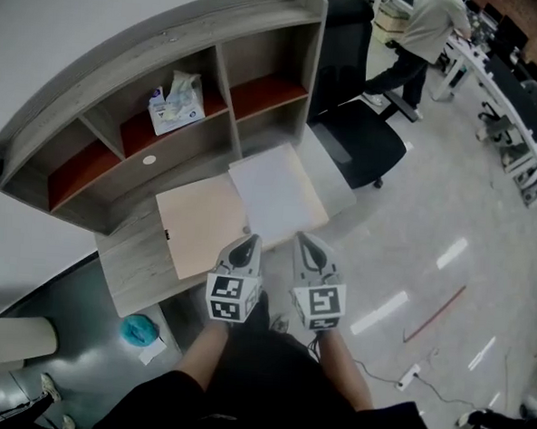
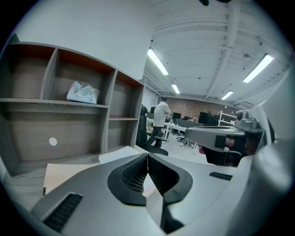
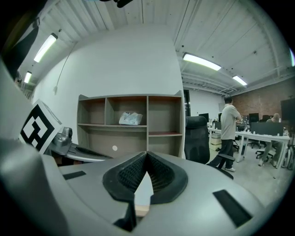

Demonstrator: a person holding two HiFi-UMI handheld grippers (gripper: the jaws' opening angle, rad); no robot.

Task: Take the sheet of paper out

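A white sheet of paper (image 1: 271, 195) lies flat on the right half of the grey wooden desk (image 1: 138, 265), partly over a tan board (image 1: 203, 221). In the left gripper view the sheet of paper (image 2: 120, 154) shows just past the jaws. My left gripper (image 1: 247, 244) is shut and empty at the desk's front edge, just short of the sheet's near corner. My right gripper (image 1: 305, 241) is shut and empty beside it, over the sheet's near right edge. Whether either tip touches the paper cannot be told.
A wooden shelf unit (image 1: 157, 112) stands at the back of the desk with a plastic packet (image 1: 176, 104) in one compartment. A black office chair (image 1: 360, 124) sits right of the desk. A person (image 1: 424, 37) stands farther off by other desks.
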